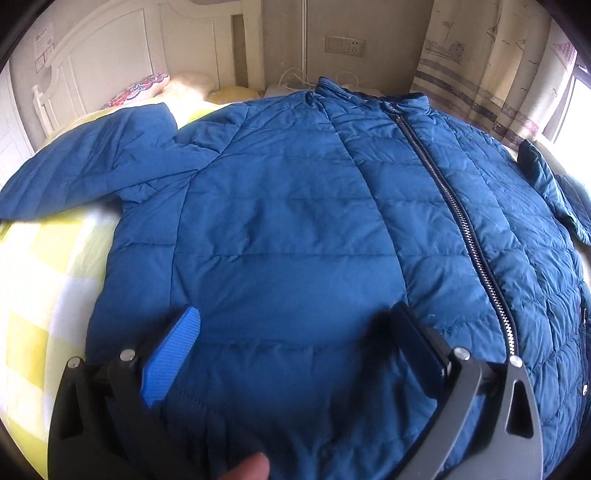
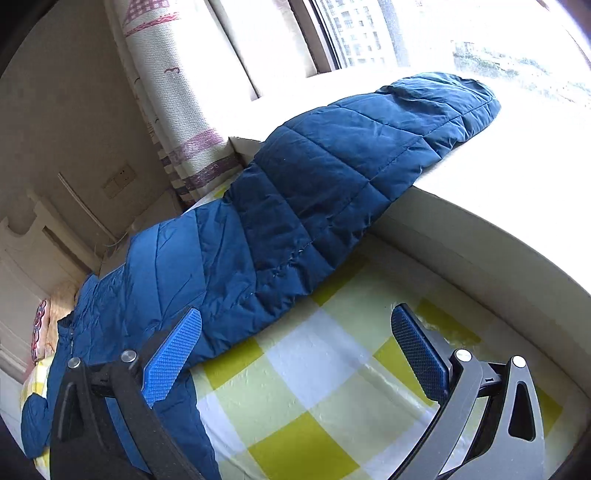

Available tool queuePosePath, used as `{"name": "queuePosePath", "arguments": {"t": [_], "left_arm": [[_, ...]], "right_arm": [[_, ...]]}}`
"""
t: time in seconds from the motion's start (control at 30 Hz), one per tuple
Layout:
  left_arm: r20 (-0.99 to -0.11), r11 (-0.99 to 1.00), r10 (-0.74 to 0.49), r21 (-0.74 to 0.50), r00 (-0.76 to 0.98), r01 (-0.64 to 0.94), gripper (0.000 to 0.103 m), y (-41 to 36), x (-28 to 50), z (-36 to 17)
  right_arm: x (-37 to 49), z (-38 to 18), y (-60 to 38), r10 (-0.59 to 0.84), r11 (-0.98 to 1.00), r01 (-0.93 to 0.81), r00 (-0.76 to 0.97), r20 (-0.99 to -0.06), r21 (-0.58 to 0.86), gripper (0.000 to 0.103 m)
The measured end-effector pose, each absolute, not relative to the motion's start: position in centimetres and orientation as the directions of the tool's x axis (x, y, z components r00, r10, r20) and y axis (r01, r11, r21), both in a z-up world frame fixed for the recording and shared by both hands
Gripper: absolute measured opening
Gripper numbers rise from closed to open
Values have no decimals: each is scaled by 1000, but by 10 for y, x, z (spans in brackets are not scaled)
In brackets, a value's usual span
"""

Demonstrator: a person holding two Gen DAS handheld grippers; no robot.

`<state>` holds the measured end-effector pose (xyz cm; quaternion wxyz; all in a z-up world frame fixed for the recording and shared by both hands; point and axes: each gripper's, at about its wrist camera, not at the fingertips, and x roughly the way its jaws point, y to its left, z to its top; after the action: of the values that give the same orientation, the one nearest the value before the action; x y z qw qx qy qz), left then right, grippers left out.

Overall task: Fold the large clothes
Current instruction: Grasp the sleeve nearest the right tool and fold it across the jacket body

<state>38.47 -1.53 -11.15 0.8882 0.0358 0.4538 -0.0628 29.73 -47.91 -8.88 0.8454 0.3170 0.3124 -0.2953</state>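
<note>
A blue quilted puffer jacket (image 1: 295, 221) lies front up on the bed, zipped, its zipper (image 1: 461, 221) running down the right of the left wrist view. Its left sleeve (image 1: 85, 162) spreads out to the left. My left gripper (image 1: 295, 332) is open just above the jacket's lower front, holding nothing. In the right wrist view the other sleeve (image 2: 332, 177) stretches out over the white window ledge (image 2: 480, 229). My right gripper (image 2: 295, 343) is open and empty above the bed sheet beside that sleeve.
The bed has a yellow and white checked sheet (image 2: 314, 387). Pillows (image 1: 147, 86) lie by the white headboard (image 1: 92, 55). A patterned curtain (image 1: 480, 74) hangs by the window (image 2: 369, 29). A wall socket (image 1: 343, 45) is behind the bed.
</note>
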Motion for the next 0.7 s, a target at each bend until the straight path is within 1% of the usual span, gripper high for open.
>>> {"name": "queuePosePath", "arguments": {"t": [0.1,0.17,0.2,0.23,0.27,0.3,0.33,0.4,0.5,0.53,0.57,0.6,0.67,0.7], "left_arm": [[-814,992,-70,5,576,128,101,-18,384,-112],[-817,992,-73,-2,572,124,101,-17,387,-112],[-817,992,-71,0,572,124,101,-17,388,-113],[-816,992,-69,3,574,124,101,-17,387,-113],[-815,992,-72,0,575,125,101,-17,387,-113],[-814,992,-76,-5,575,125,101,-16,387,-112],[-813,992,-78,-6,577,125,101,-16,387,-112],[-811,992,-77,-5,580,124,101,-16,386,-112],[-808,993,-83,-14,584,121,101,-15,386,-111],[-806,993,-87,-20,586,120,101,-14,386,-111],[-803,993,-93,-29,588,118,101,-13,385,-110],[-801,992,-101,-39,590,116,101,-11,385,-110],[-797,992,-120,-65,593,112,101,-8,384,-109],[-794,991,-126,-75,594,110,101,-7,383,-109]], "right_arm": [[320,-96,-503,-319,595,723,613,-723,350,99],[329,-98,-510,-324,590,725,616,-718,355,95],[332,-98,-513,-317,586,722,623,-715,368,79],[334,-97,-513,-291,586,702,648,-703,404,48],[336,-93,-509,-277,590,678,679,-680,438,38],[338,-82,-499,-294,614,657,704,-647,436,27],[344,-66,-480,-310,672,621,731,-608,404,23],[362,-33,-428,-318,798,525,784,-534,296,23],[391,-2,-316,-182,969,238,875,-449,69,19],[396,0,-273,-114,993,120,889,-444,-14,18],[401,-4,-234,-42,996,3,891,-451,-85,18],[405,-12,-200,20,987,-95,876,-482,-132,17],[411,-41,-143,61,953,-220,814,-578,-210,19],[415,-59,-123,67,940,-262,771,-633,-220,30]]}}
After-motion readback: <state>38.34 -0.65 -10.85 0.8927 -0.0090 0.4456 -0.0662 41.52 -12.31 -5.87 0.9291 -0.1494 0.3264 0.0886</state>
